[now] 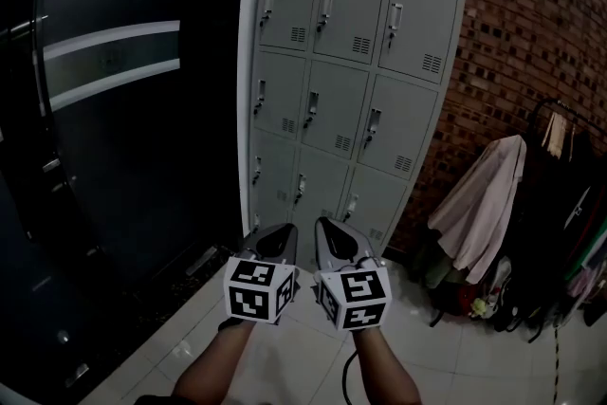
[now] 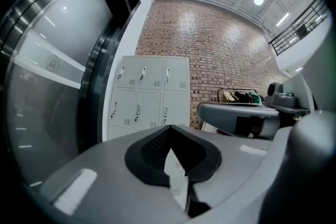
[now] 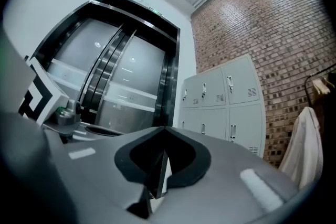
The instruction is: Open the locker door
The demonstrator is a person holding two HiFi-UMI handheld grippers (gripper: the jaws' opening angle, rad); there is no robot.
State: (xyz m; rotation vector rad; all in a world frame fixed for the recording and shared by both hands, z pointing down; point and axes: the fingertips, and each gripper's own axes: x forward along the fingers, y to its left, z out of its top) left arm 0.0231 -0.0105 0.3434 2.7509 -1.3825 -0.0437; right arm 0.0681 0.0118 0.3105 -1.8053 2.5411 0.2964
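A grey metal locker bank [image 1: 351,90] stands against the wall ahead, with three columns of small doors, all closed. Each door has a vertical handle [image 1: 325,11] and a vent. My left gripper [image 1: 277,234] and right gripper [image 1: 330,230] are held side by side in front of it, well short of the doors and pointing about level. The left gripper view shows the left gripper [image 2: 170,128] with its jaws together and nothing between them, the locker bank [image 2: 152,92] beyond. In the right gripper view the right gripper [image 3: 164,129] is likewise shut and empty, facing the locker bank [image 3: 226,102].
Dark curved glass doors [image 1: 114,109] fill the left side. A brick wall [image 1: 531,14] runs behind and right of the lockers. A pale coat [image 1: 479,204] and a rack of clothes [image 1: 569,194] stand at the right. Light floor tiles [image 1: 446,365] lie underfoot.
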